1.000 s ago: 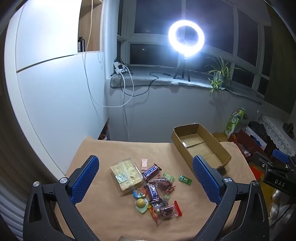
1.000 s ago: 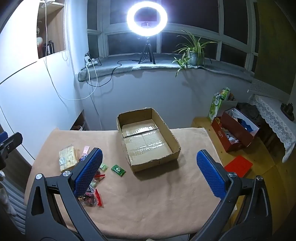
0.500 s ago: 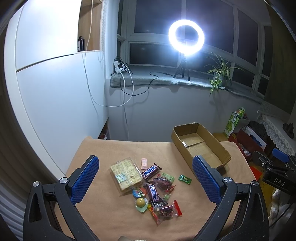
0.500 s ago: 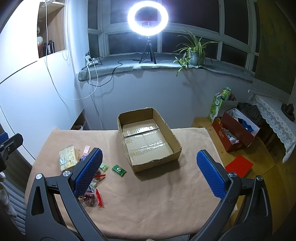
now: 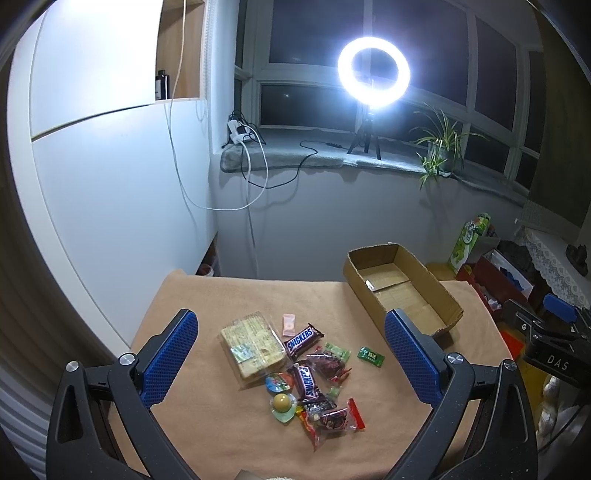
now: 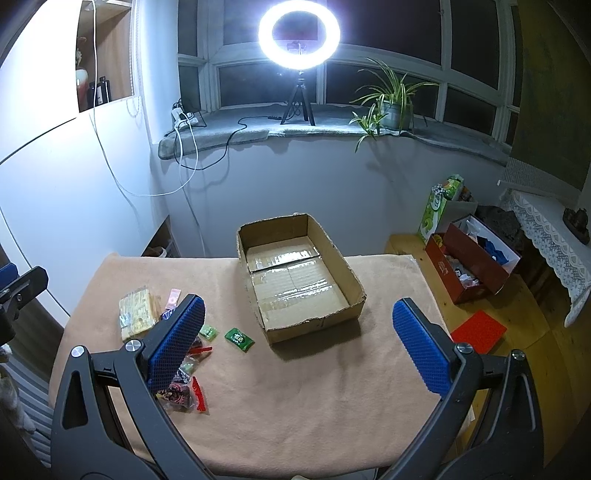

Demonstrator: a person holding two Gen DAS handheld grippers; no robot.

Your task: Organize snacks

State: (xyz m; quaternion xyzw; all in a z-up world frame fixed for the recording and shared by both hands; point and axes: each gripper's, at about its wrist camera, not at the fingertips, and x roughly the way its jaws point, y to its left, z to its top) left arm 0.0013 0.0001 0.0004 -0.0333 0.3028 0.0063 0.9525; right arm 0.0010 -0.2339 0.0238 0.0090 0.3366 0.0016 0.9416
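A pile of snacks lies on the tan cloth table (image 5: 207, 295): a clear cracker pack (image 5: 253, 343), two Snickers bars (image 5: 303, 338), red-wrapped packets (image 5: 334, 419), a jelly cup (image 5: 282, 405) and a green candy (image 5: 370, 356) set apart. An empty cardboard box (image 5: 400, 286) stands at the right back. My left gripper (image 5: 291, 354) hangs open high above the pile, holding nothing. In the right wrist view the box (image 6: 299, 280) sits ahead, the green candy (image 6: 239, 338) and cracker pack (image 6: 137, 312) to its left. My right gripper (image 6: 299, 336) is open and empty above the table's front.
A ring light (image 6: 299, 35) on a tripod, a potted plant (image 6: 393, 98) and cables sit on the windowsill behind. A white cabinet (image 5: 110, 184) borders the table's left. Red boxes (image 6: 472, 266) and a green carton (image 6: 437, 206) stand on the floor at the right.
Both grippers drifted only slightly; the views have barely shifted. Nothing was taken hold of or moved on the table.
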